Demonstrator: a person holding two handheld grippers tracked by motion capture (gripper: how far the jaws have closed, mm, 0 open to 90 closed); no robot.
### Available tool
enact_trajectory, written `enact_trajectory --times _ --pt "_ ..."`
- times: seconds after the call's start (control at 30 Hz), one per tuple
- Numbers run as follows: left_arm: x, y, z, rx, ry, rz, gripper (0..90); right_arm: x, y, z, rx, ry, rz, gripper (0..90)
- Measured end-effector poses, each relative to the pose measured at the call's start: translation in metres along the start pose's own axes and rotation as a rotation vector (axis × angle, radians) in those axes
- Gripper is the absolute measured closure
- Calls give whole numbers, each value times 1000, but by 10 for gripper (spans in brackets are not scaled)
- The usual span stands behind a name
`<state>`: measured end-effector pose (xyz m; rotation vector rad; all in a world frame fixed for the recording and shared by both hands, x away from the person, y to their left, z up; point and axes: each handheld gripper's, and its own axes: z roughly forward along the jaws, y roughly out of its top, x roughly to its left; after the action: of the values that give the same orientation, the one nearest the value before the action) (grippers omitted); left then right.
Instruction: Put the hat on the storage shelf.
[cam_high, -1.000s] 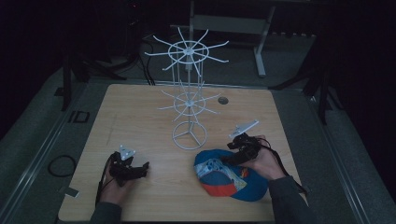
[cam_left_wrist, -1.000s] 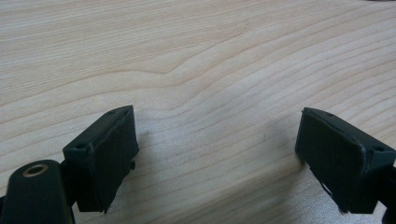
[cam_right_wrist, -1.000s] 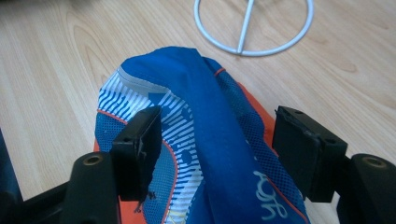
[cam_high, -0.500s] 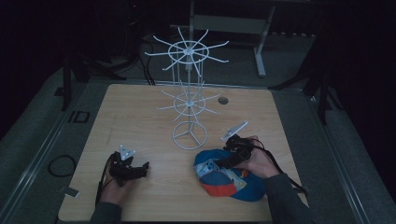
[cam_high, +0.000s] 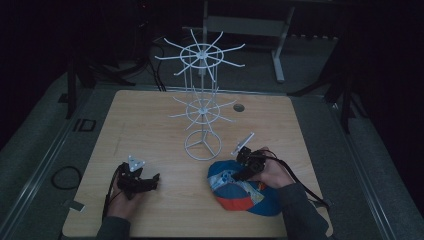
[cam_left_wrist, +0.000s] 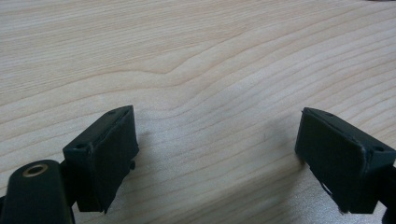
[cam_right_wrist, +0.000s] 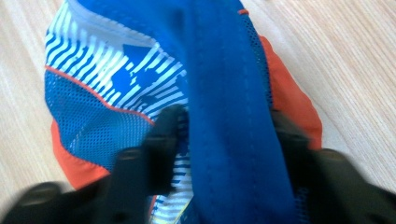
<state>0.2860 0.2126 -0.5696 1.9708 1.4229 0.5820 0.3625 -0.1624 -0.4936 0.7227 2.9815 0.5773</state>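
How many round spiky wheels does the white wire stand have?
2. The big upper wheel sits at the top of the white wire stand. The smaller lower wheel sits halfway down its pole, above the ring base. None looks hidden.

The right gripper (cam_right_wrist: 224, 140) shows blurred at the near edge of its own view, a blue fold of the cap (cam_right_wrist: 140, 88) hiding the gap between its fingers (cam_right_wrist: 163, 140). In the high view, the cap's near right side lies behind the person's right sleeve (cam_high: 300, 210).

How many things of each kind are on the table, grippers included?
Cap: 1
White wire rack: 1
Grippers: 2, left gripper and right gripper
Total: 4
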Motion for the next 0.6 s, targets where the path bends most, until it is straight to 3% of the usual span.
enact_trajectory --times 0.1,0.2,0.5,0.6 --pt "0 0 0 0 0 1 133 2 -1 -2 -12 36 -34 776" --pt "0 0 0 0 1 4 133 4 -3 -7 -32 37 -43 861" --pt "0 0 0 -2 0 0 133 6 -13 -32 -133 32 -26 878" --pt "0 0 0 -1 0 -1 133 5 -18 -41 -186 82 -15 877"
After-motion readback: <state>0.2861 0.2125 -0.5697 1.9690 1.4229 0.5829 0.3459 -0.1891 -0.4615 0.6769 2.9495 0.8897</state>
